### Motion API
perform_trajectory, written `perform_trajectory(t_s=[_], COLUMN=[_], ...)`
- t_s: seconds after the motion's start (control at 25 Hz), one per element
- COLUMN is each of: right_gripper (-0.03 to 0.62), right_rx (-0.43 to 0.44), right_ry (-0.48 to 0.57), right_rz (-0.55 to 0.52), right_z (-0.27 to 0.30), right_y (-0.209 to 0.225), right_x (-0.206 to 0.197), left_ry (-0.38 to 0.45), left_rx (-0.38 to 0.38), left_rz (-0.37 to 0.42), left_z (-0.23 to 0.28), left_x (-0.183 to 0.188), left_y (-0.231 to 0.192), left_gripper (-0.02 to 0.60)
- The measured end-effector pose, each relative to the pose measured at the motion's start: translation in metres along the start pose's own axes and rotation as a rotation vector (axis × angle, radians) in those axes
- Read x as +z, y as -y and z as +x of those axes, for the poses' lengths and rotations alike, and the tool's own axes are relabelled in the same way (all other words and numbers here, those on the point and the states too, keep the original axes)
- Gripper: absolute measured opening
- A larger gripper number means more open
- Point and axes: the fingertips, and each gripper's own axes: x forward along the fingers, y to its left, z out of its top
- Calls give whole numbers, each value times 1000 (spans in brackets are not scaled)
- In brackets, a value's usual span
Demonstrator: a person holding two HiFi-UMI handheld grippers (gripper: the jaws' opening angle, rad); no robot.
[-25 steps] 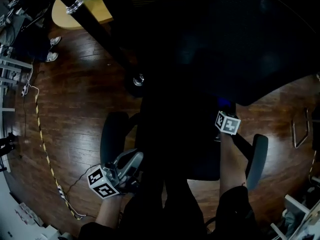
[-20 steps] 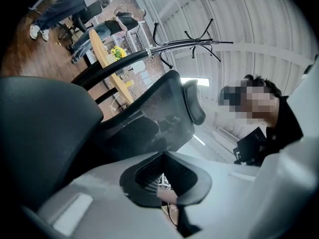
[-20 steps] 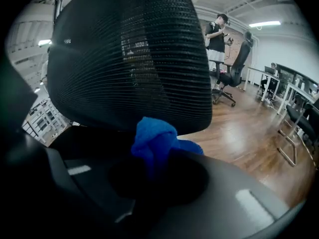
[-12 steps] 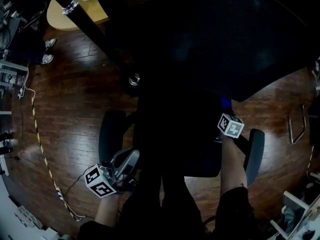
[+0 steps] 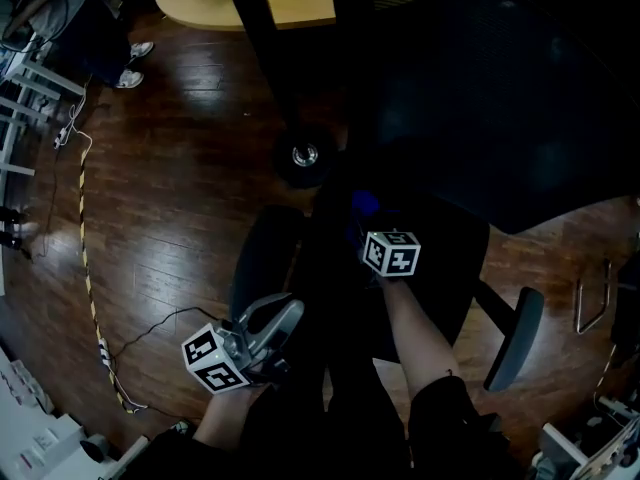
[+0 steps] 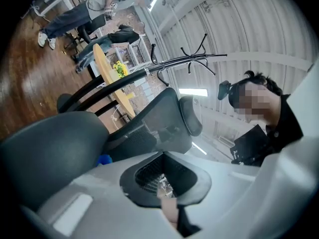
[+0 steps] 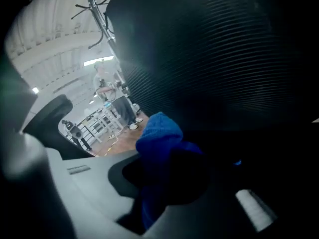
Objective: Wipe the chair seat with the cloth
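Note:
A black office chair fills the head view, its dark seat (image 5: 440, 268) below the mesh backrest (image 5: 500, 98). My right gripper (image 5: 375, 226) is over the seat's left part, shut on a bunched blue cloth (image 5: 365, 205). In the right gripper view the cloth (image 7: 159, 133) sticks out from between the jaws (image 7: 164, 183), close to the dark mesh (image 7: 224, 59). My left gripper (image 5: 270, 323) hangs low beside the chair's left armrest (image 5: 260, 263), off the seat. It looks shut with nothing held (image 6: 164, 193), and its view tilts up past the chair.
A black pole (image 5: 265, 48) with a round base (image 5: 305, 155) stands just beyond the seat, beside a wooden table (image 5: 200, 3). A striped cable (image 5: 85, 258) runs over the wood floor at left. The right armrest (image 5: 515, 333) juts out at lower right.
My right gripper has carried the blue cloth leftward across the seat, from near the right armrest to the left part. The left gripper has stayed low at the left side.

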Motion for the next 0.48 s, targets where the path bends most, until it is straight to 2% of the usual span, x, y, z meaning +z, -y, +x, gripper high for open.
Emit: perform_trajectory(t_s=[0.12,0.2,0.36,0.48], right_gripper=[67,67,66,67], right_rx=[44,21,-35,-95], right_ry=[-65,-98,-91,-94], right_rz=[-31,-87,-141,-131], right_z=[36,48,47,27], right_y=[-44,-56,-48,-17], right_x=[-15,-28,-33,-40], left_ry=[4,10,16,10], left_rx=[1,-1,5,2], left_rz=[-6,-9,-7,-7], left_z=[-3,-7,-18,-18], left_x=[-4,-5,-3,-3], left_y=[3,4,2,3], left_gripper=[-12,-12,-12,-12])
